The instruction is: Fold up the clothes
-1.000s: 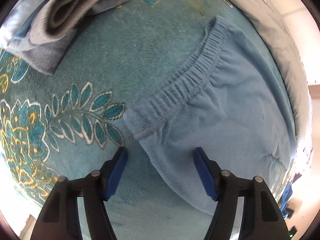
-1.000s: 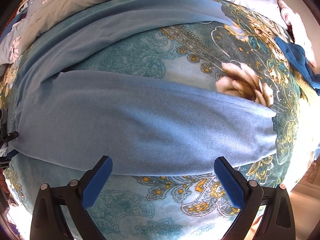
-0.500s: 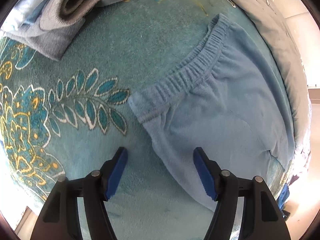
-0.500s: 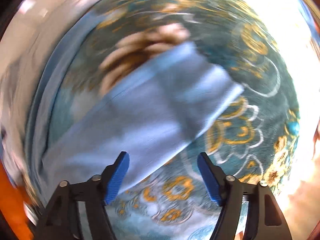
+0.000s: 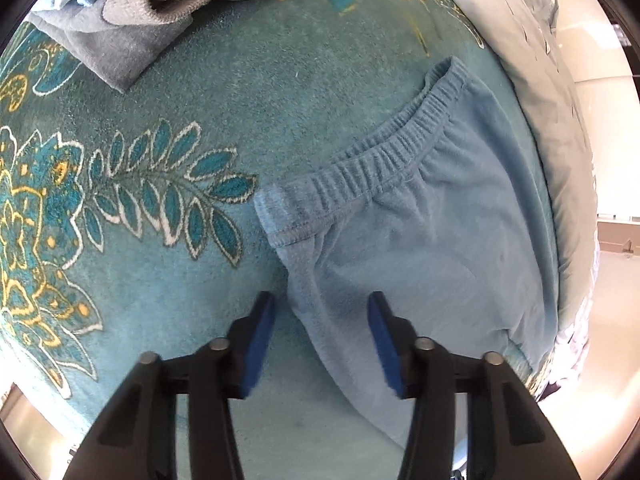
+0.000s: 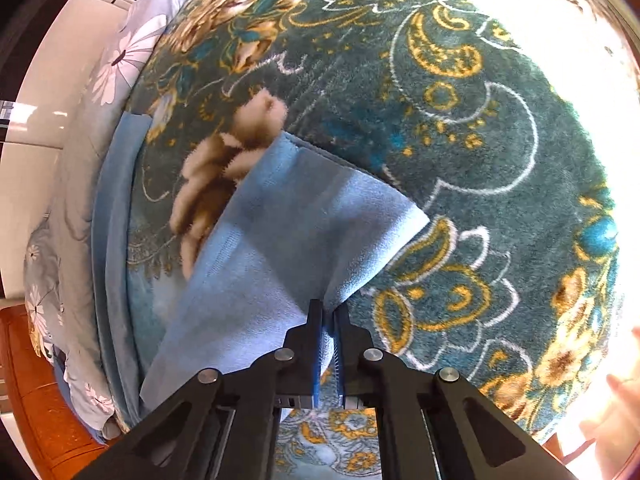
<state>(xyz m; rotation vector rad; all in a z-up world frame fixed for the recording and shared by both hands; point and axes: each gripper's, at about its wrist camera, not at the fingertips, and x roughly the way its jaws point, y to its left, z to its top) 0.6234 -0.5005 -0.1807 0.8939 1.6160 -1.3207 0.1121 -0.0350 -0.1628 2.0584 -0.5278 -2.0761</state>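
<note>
Here right tongs (image 6: 328,314) clench the blue trousers (image 6: 280,248); left tongs (image 5: 320,320), closing, straddle their edge ungripped.

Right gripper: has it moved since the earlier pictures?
Yes. The right gripper has travelled along the blue trouser leg to its hem end; its jaws have just closed on that cloth.

Patterned teal blanket (image 5: 224,92); on it, blue trousers (image 5: 432,240); grey folded garment (image 5: 132,36)

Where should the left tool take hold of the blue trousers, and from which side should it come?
Probably the side edge just below the elastic waistband corner of the blue trousers. That edge lies flat and free on the blanket, already between the left tool's parted pads. Come from above, one pad on each side.
</note>
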